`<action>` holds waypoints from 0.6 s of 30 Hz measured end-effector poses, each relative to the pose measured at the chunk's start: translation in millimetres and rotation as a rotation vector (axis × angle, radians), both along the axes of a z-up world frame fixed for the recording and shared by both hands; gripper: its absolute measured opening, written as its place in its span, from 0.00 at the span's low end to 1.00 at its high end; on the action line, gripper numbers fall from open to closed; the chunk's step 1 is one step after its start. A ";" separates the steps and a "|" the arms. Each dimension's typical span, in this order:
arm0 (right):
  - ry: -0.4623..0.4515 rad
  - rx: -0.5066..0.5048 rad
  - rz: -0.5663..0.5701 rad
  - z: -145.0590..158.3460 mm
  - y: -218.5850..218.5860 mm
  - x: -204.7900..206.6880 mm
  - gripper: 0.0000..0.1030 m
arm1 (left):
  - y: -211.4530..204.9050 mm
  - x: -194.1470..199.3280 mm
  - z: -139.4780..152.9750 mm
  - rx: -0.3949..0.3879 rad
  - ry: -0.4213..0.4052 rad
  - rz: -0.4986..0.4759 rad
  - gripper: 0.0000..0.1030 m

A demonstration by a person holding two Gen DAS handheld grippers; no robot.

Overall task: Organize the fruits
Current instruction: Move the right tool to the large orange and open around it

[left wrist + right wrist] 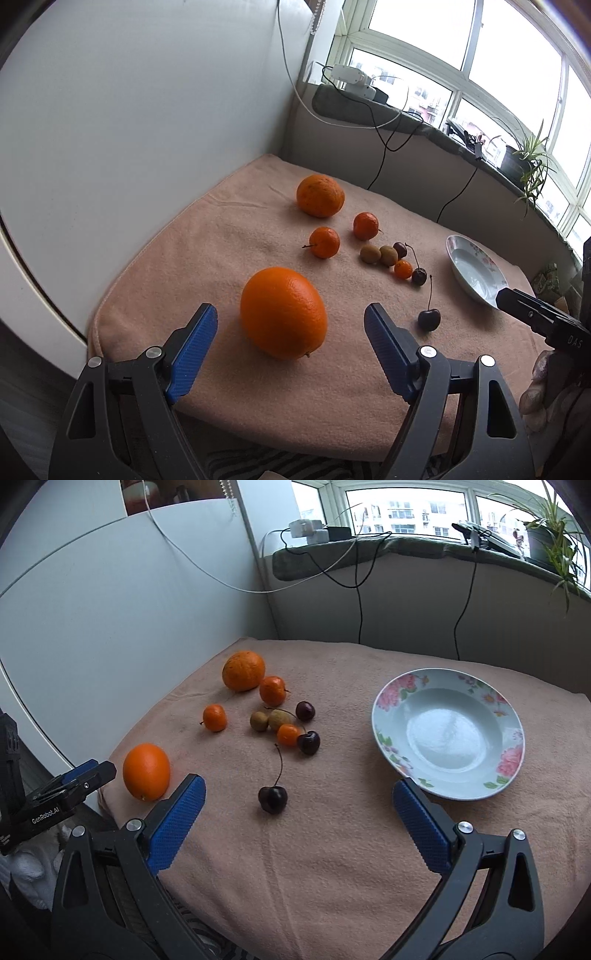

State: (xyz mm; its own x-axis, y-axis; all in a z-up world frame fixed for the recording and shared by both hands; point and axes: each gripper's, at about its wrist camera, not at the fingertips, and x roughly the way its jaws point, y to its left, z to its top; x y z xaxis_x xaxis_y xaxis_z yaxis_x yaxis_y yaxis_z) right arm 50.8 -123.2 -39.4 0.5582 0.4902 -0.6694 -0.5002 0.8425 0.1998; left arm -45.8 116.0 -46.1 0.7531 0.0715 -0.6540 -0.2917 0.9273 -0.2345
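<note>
A desk covered with a peach fleece blanket (332,849) stands in a room corner, a white panel wall (129,129) to the left and a windowsill (406,550) under bright windows behind.

The left gripper (290,319) hangs with its blue pads spread wide and nothing between them but air; the big orange (283,312) lies on the blanket in the line of that gap, and whether the pads reach its level cannot be told. The right gripper (298,792) is likewise wide open and empty, with a lone cherry (272,799) just ahead of its gap and the floral plate (388,701) at 1 o'clock, its near rim behind the right pad.

Beyond the big orange, at 12 o'clock in the left wrist view, lie a small mandarin (324,242), a second mandarin (366,226) and a duller orange (320,195) farthest back. At 1 o'clock sits a tight cluster: two brownish fruits (379,254), a tiny orange fruit (402,269) and two dark cherries (418,276), some touching.

Cables (360,602) hang from the sill, and a potted plant (550,528) stands at its right end. The white devices on the sill are too small to identify. In the left wrist view the plate is cut off by the right gripper's black body
</note>
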 end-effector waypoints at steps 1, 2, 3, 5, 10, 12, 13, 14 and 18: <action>-0.003 -0.007 0.016 -0.5 6.8 0.4 1.00 | 2.3 -0.7 -2.2 -0.011 0.004 0.000 0.79; -0.003 -0.012 0.031 -2.0 13.8 1.3 1.00 | 4.0 -0.9 -4.1 -0.020 0.007 0.000 0.79; 0.001 -0.016 0.040 -4.1 20.3 2.8 1.00 | 5.5 -0.5 -6.1 -0.028 0.010 -0.001 0.79; 0.029 0.003 0.066 -7.9 30.7 7.4 1.00 | 8.4 1.2 -10.9 -0.051 0.015 -0.006 0.79; 0.089 0.023 0.148 -11.9 56.6 11.9 1.00 | 10.5 4.5 -21.4 -0.097 0.032 -0.026 0.79; 0.089 0.005 0.173 -13.4 68.3 12.4 1.00 | 11.7 6.7 -24.3 -0.115 0.036 -0.033 0.79; 0.100 -0.005 0.183 -15.7 74.6 14.0 1.00 | 12.3 7.7 -25.0 -0.124 0.036 -0.035 0.79; 0.121 -0.010 0.196 -18.9 80.4 16.8 1.00 | 12.7 8.4 -25.3 -0.130 0.035 -0.038 0.79; 0.178 -0.005 0.247 -29.5 98.6 24.6 1.00 | 13.9 9.1 -26.6 -0.139 0.033 -0.046 0.79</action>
